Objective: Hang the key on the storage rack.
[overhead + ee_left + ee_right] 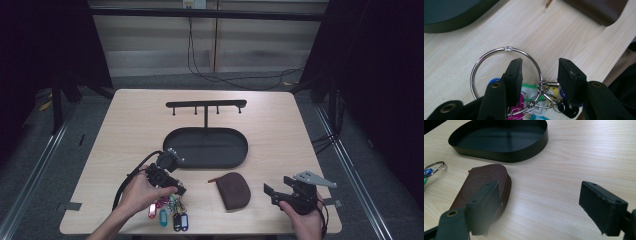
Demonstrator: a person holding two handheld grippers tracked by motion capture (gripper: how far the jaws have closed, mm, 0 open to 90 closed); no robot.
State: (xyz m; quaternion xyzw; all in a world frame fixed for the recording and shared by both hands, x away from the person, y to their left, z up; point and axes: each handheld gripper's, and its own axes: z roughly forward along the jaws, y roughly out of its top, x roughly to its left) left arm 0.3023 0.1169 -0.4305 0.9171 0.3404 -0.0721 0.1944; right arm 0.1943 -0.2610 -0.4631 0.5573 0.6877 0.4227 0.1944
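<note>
A light wooden table [130,125] seen from above; near its front edge lies a bunch of keys with coloured tags on a large metal key ring [506,72], just left of a brown zipped leather pouch [233,190]. The left hand-held gripper [170,192] is lowered over the bunch; in the left gripper view its two black jaws straddle the right arc of the ring and the cluster of small clips there, one jaw inside the loop, one outside; the pads stand apart and do not yet press on the metal, so nothing is held. The right hand-held gripper [272,192] rests near the table's right front, jaws spread wide and empty, just beside the pouch. Behind both sits a black oval tray [240,150] with a hook rack [206,104] rising on a post from its far side. The step in hand looks like grasping the key ring; next, the jaws would need to close squarely on the wire, then lift, likely towards a hook.
</note>
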